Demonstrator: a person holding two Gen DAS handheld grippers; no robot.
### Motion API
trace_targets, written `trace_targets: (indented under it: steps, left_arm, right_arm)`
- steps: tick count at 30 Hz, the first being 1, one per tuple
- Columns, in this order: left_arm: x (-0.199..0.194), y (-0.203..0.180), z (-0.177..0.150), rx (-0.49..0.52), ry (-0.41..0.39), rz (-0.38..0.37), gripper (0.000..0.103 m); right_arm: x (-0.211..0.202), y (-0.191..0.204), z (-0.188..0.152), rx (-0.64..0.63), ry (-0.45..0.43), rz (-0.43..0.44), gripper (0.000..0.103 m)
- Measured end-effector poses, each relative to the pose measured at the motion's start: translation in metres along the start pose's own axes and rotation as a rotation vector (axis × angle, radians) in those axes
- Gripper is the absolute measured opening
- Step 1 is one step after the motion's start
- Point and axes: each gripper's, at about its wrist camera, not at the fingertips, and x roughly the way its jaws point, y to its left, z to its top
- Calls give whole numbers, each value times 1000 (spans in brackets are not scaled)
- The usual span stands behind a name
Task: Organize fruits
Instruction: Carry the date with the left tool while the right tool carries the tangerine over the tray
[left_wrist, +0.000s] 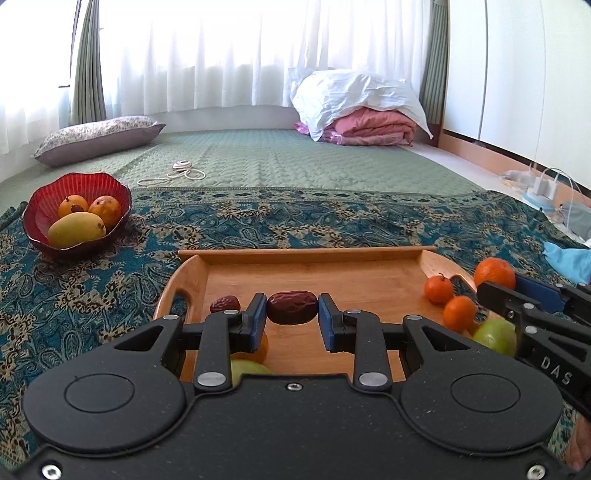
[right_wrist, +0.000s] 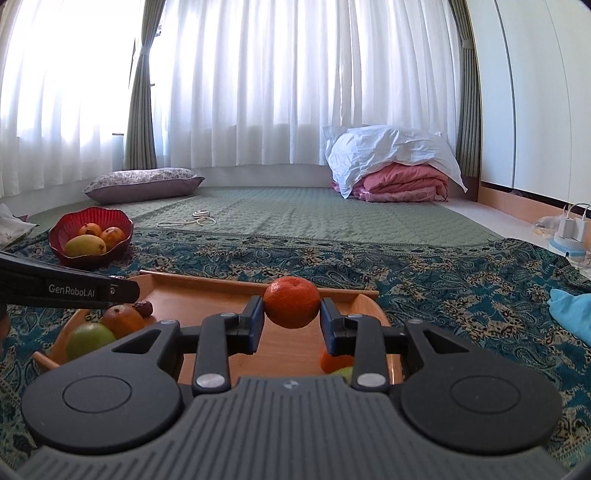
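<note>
Left wrist view shows the left gripper (left_wrist: 292, 314) closed on a date (left_wrist: 292, 307) above the wooden tray (left_wrist: 306, 252), and in the right wrist view the right gripper (right_wrist: 291, 314) is closed on an orange (right_wrist: 291, 302) over the same tray. Both fruits look lifted, so I judge the step is carrying; next each must travel to its place, perhaps the red bowl (left_wrist: 37, 205) with mangoes, and release gently. Everything rests on a patterned cloth (right_wrist: 443, 280) over a green mat (right_wrist: 295, 210), before white curtains (right_wrist: 295, 92).
</note>
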Motion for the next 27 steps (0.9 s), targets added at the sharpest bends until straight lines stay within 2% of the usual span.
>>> trace_targets:
  steps: [10,16,21,24,27]
  left_arm:
    - [39,15,30,-16,64,-16,28]
    - [75,30,52,-53,164,-67,28]
    - [103,42,62,-88,233,-75,28]
    - [121,46,65,-88,276,-60,28]
    - [135,50,66,-86,286,-28,28]
  right_arm:
    - [51,-14,26,42,102,4,38]
    - [86,-29,42,76,207,1,38]
    - [117,-43,51,121,311,-1,38]
    - [133,-49,50,127,364,-17,38]
    - [145,-54,48,146,399,-27,38]
